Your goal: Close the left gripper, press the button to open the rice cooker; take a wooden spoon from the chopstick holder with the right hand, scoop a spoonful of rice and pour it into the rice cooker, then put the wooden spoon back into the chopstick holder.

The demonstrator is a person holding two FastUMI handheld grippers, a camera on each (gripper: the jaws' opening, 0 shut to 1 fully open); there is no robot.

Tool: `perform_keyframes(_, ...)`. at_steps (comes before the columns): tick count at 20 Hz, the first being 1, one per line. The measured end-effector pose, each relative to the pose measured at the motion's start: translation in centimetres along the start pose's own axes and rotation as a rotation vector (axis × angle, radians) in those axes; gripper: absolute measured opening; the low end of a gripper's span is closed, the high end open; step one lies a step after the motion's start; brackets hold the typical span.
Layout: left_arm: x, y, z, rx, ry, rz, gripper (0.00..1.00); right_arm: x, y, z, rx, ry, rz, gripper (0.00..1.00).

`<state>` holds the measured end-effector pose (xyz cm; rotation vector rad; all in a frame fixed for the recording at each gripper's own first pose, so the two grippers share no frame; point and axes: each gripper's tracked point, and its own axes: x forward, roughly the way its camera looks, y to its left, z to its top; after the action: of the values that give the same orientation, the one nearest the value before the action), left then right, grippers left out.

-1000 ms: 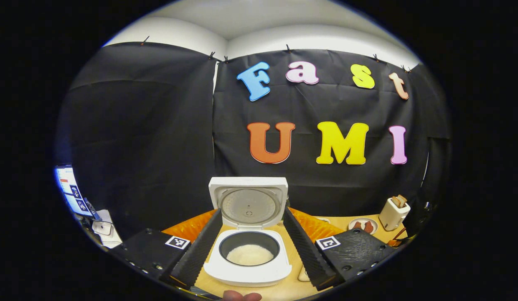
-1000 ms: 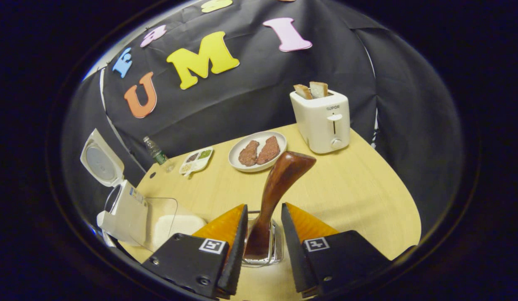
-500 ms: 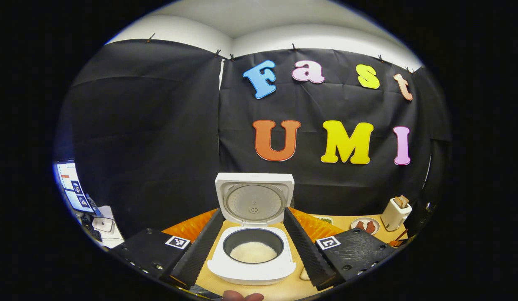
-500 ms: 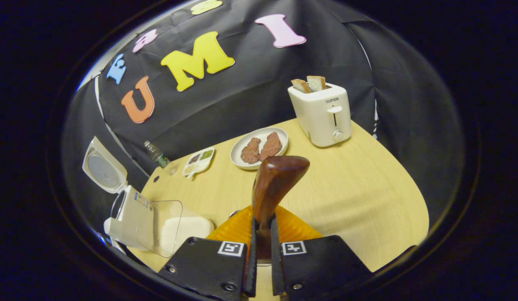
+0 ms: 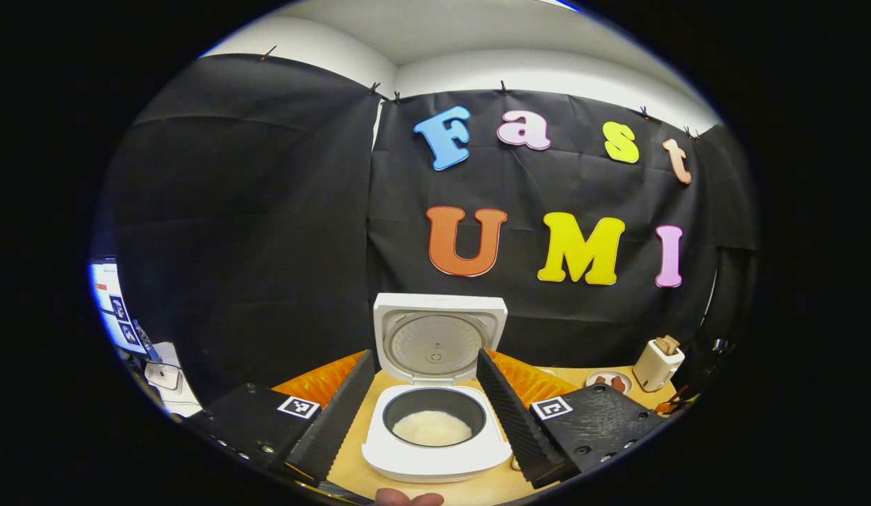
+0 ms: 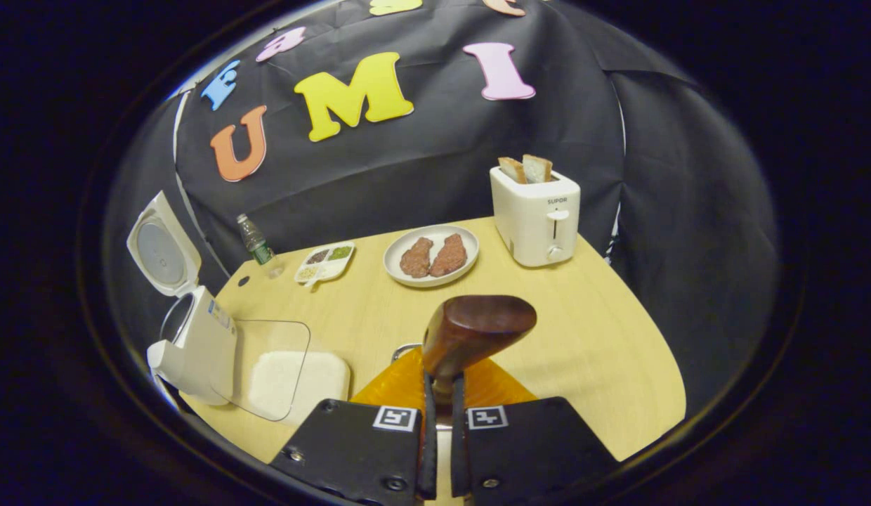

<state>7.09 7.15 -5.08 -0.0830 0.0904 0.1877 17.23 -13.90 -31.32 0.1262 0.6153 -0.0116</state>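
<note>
Right gripper (image 6: pixel 442 429) is pinched tight on the wooden spoon (image 6: pixel 470 334), both fingers pressing the handle low down, bowl end sticking up and forward just ahead of the tips. A bit of the chopstick holder (image 6: pixel 402 349) rim peeks out just behind the spoon on the tool's left; can't tell if the spoon is fully clear of it. Step in hand, as I judge it: lift the spoon out and carry it to the rice. The rice container (image 6: pixel 295 379), clear-walled with white rice, sits forward-left of this gripper, and the rice cooker (image 6: pixel 197 344) is just beyond it farther left, touching or nearly so, lid up. To do it well: pull straight up along the handle until clear so the holder doesn't tip, keep the pinch firm as the spoon is top-heavy and could pivot, then swing left and tilt the bowl down into the rice at a shallow angle. Avoid the clear wall edge. Left gripper (image 5: pixel 425 414) is spread wide, holding nothing, the open rice cooker (image 5: pixel 435 429) straight ahead between its fingers, rice already in the pot. Best to keep it back out of the pour path. Plate (image 6: pixel 431 255), toaster (image 6: pixel 535 214) far forward, not in the way.
</note>
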Motion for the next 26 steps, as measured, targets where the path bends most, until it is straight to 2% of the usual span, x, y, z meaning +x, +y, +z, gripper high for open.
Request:
perform_keyframes(4,-0.4,2.0,0.2,0.028,-0.021,-0.026,0.94,-2.9,2.4,4.4,-0.065,-0.096,-0.042,0.1)
perform_keyframes(9,-0.4,5.0,0.4,-0.004,-0.036,-0.022,0.94,-6.1,12.1,7.5,-0.148,-0.199,0.047,0.1)
perform_keyframes(12,-0.3,6.9,0.0,-0.001,-0.026,-0.01,0.94,-5.3,18.4,5.4,-0.168,-0.179,0.136,0.1)
perform_keyframes(14,-0.3,8.0,-0.2,-0.003,-0.017,-0.002,0.94,-3.6,20.9,2.9,-0.216,-0.144,0.15,0.1)
perform_keyframes(16,-0.2,9.1,-0.6,0.0,-0.004,0.004,0.94,-1.2,21.9,0.2,-0.287,-0.119,0.13,0.1)
perform_keyframes(20,0.0,10.3,-2.3,0.027,0.045,0.012,0.94,3.0,21.9,-3.3,-0.421,-0.122,0.038,0.1)
perform_keyframes(26,-0.2,11.3,-4.2,0.054,0.107,0.017,0.94,5.3,23.1,-4.4,-0.493,-0.184,-0.025,0.1)
